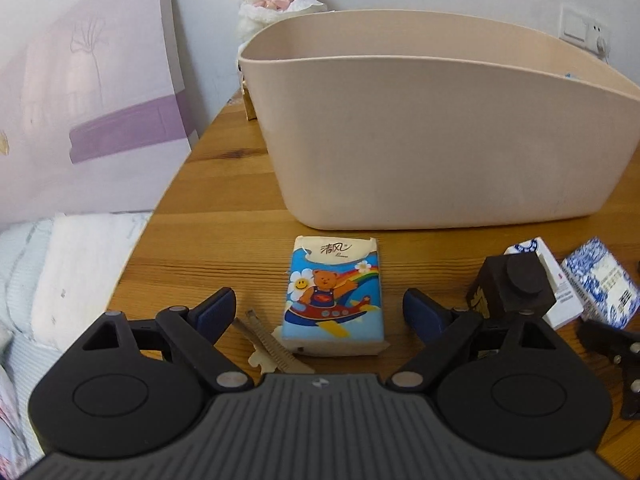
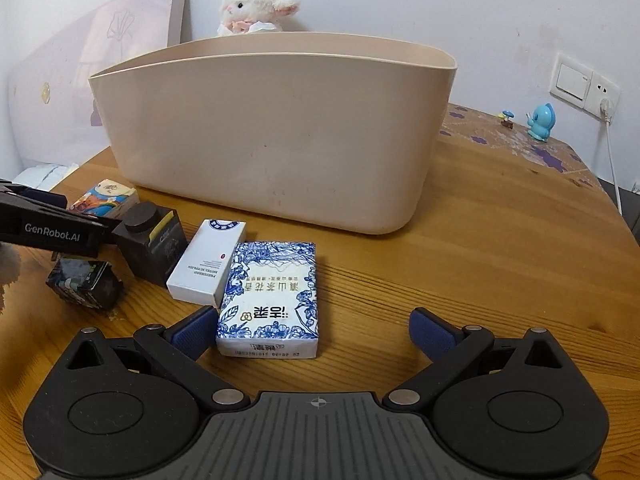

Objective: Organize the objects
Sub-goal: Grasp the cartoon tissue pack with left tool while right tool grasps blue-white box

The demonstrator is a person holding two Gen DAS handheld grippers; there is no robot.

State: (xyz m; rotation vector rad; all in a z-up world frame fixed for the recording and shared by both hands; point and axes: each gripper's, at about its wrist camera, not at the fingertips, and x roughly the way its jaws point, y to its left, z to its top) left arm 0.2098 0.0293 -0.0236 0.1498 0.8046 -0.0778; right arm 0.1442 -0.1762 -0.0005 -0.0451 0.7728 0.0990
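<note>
Both claws, left claw (image 1: pixel 319 309) and right claw (image 2: pixel 313 330), spread wide before beige bin (image 2: pixel 272 136), contents hidden.

Your big tub (image 2: pixel 272 132) sits on the table (image 2: pixel 480 240) at twelve o'clock. The toy lamb (image 2: pixel 256 6) is behind it. The tissue pack (image 2: pixel 272 300) lies before it, the small box (image 2: pixel 208 262) touching at nine o'clock.

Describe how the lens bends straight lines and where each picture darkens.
Left wrist view: the table edge curves strongly, the bin rim bows, corners go dark. Right wrist view: the bin bulges, the board leans, top corners are dark.
</note>
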